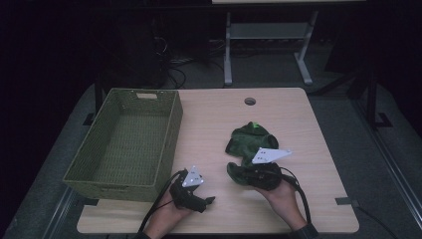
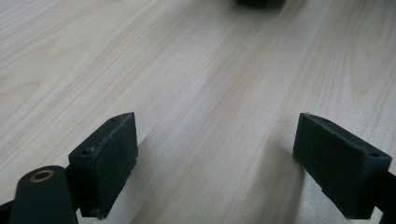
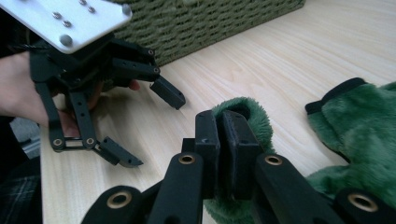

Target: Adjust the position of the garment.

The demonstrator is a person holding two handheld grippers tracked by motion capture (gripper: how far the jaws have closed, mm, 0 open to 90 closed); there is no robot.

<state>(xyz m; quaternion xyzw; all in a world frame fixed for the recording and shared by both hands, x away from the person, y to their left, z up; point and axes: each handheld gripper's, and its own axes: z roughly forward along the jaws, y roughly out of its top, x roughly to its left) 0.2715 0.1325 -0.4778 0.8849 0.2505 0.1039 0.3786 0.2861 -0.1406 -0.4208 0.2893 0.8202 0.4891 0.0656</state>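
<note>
From above, my right gripper [image 1: 249,175] pinches the fuzzy dark-green cloth [image 1: 249,142] at table centre; my left gripper [image 1: 206,201], at seven o'clock of it, is spread. Left gripper view: bare pale wooden table [image 2: 196,70]. Right gripper view: woven green basket [image 3: 210,23] at twelve o'clock.

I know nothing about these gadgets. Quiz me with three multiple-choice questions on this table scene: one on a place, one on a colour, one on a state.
1. Where is the woven olive-green rectangular basket on the light wooden table?
A. left side
B. right side
C. middle

2. What colour is the plush fabric garment?
A. red
B. dark green
C. white

3. How do the left hand-held gripper jaws stand?
A. clamped on cloth
B. open with nothing between them
C. shut tight

Answers:
1 A: the high view shows it along the left edge.
2 B: its fuzzy pile is dark green.
3 B: bare wood shows between the jaws.
</note>
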